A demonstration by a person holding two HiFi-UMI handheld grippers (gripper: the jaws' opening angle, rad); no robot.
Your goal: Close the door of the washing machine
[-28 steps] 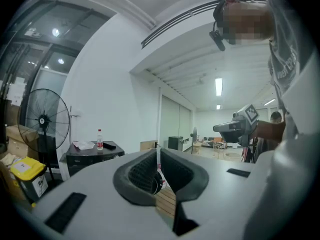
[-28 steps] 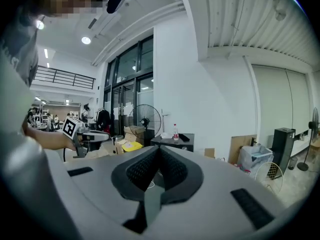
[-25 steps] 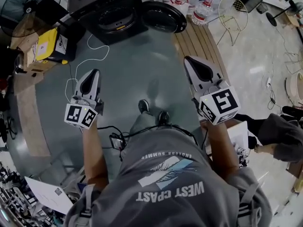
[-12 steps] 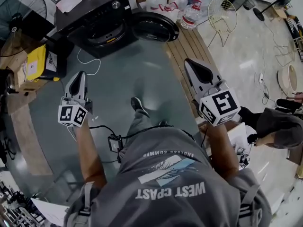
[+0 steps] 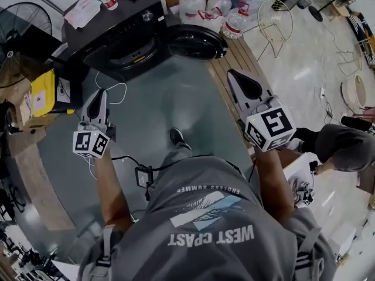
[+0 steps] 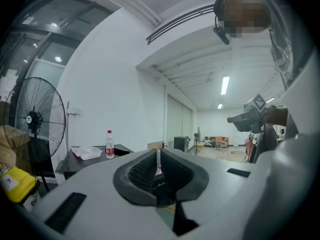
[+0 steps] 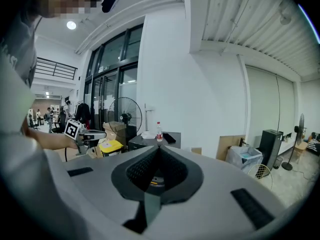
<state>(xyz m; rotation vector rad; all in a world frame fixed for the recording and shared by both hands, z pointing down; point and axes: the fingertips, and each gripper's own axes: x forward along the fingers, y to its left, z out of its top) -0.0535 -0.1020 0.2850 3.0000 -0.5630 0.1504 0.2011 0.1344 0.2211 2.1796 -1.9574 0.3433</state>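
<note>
The black washing machine (image 5: 117, 37) stands at the far side of the grey floor, its drum opening facing me. Its round door (image 5: 196, 41) hangs swung open to the right of the drum. My left gripper (image 5: 100, 93) is shut and empty, held over the floor short of the machine's left front. My right gripper (image 5: 235, 75) is also shut and empty, a little short of the open door and to its right. In the right gripper view the machine (image 7: 150, 143) shows beyond the closed jaws, with a bottle (image 7: 159, 132) on top.
A standing fan (image 5: 23, 37) and a yellow container (image 5: 42, 92) are left of the machine. Large water bottles (image 5: 205, 4) and a wire fan guard (image 5: 275, 10) lie behind the door. Wooden planks (image 5: 240, 57) run under my right gripper. A white cable (image 5: 111, 86) trails across the floor.
I have stepped closer to the washing machine, which now sits lower and larger in the head view. Both grippers came forward with me and stayed shut.
</note>
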